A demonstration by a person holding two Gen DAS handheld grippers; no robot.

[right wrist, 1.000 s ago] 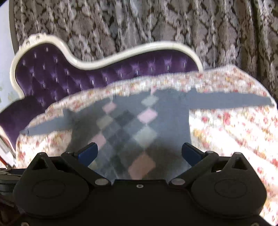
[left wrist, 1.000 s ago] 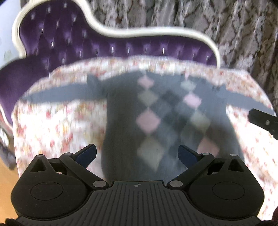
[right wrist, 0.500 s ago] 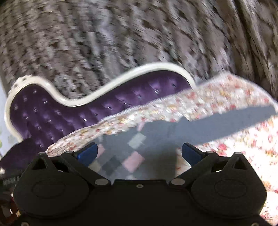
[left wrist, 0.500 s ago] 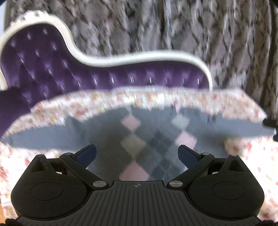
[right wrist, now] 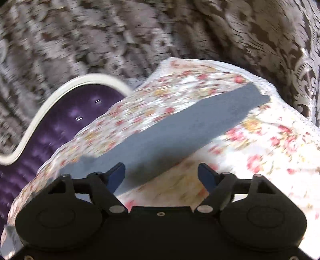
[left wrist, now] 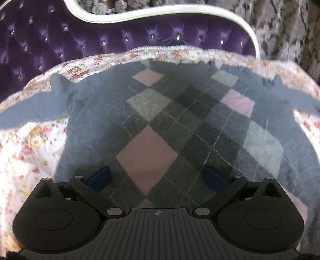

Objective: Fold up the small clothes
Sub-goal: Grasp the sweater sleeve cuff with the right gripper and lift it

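With the sweater (left wrist: 180, 128) spread flat, the sleeve fold begins: the right claw (right wrist: 161, 173), closing and still empty, must grip the sleeve (right wrist: 180, 128); the left claw (left wrist: 158, 178) is wide open, empty.

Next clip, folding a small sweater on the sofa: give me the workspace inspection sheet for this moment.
Surface: floral cover spread over the seat of a purple tufted sofa.
Job's things: grey argyle sweater lies flat, front up, both sleeves out; right sleeve stretched straight across the cover.
Clutter: nothing seen.
Grippers: left gripper open above the sweater's lower body, nothing between its pads. Right gripper has its jaws closing over the sleeve near the shoulder; pads not yet pressing the cloth.
Cables: nothing seen.
Surroundings: patterned damask curtain behind the sofa's white frame. Right view is motion-blurred.
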